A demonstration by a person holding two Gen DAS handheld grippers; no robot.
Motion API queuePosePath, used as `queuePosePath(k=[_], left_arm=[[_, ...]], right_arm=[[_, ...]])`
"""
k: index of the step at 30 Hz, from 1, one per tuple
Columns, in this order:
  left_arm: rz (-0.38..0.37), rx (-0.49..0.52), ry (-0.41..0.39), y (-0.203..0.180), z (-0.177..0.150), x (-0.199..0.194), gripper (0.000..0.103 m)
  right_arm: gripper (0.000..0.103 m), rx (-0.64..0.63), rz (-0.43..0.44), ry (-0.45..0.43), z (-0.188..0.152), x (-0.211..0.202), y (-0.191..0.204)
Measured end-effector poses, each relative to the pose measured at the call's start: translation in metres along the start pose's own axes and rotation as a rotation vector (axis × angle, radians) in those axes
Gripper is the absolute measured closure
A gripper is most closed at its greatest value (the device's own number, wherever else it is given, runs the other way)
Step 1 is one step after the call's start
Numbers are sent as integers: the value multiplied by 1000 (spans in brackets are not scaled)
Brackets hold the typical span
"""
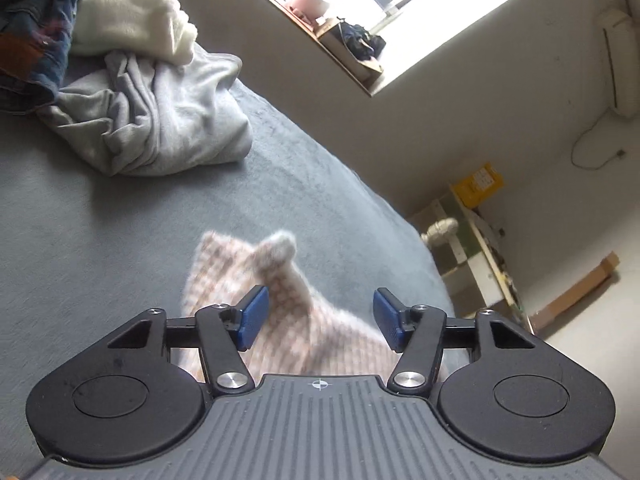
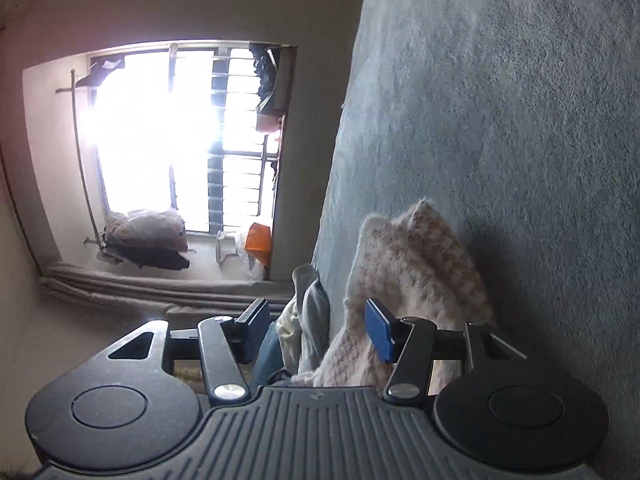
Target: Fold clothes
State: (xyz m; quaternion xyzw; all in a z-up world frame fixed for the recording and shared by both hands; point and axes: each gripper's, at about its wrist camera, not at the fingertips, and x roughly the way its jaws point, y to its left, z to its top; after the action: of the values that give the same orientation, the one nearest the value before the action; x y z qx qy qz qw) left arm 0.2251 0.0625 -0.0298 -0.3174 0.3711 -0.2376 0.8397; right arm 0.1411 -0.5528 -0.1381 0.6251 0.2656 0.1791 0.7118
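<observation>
Left wrist view: the left gripper has jaws apart, pads pressing nothing. The checked pink garment lies on the grey bed cover, one raised fold between the pads. A grey garment lies far left.

Right wrist view: the right gripper also stands parted, the checked pink garment just beside its right pad, ungripped.

my window blows out white on the left; the checked garment blurs, edges bow.
</observation>
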Motion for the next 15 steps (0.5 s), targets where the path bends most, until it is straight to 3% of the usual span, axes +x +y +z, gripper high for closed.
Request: queuePosePath(k=[5,7,9,12,15], left_arm=[[-30,65,153,-1,-57,-47,31],[-31,42,204,6,-84,-51,22],[-16,-6,229,17,-108,-49,20],[75,-55,218,38,-126,-31,20],[76,-189,131,60,-126,-20,20]], right_arm=[[39,-91,7,211,-49,-23,19],[33,-92,-16,306,-75,-27,16],[32,-59,-69,376,-104,-27,4],[32,-33,-168,396,-132,-28,-20],[33,-24,-253,341,-142,-27,-41]])
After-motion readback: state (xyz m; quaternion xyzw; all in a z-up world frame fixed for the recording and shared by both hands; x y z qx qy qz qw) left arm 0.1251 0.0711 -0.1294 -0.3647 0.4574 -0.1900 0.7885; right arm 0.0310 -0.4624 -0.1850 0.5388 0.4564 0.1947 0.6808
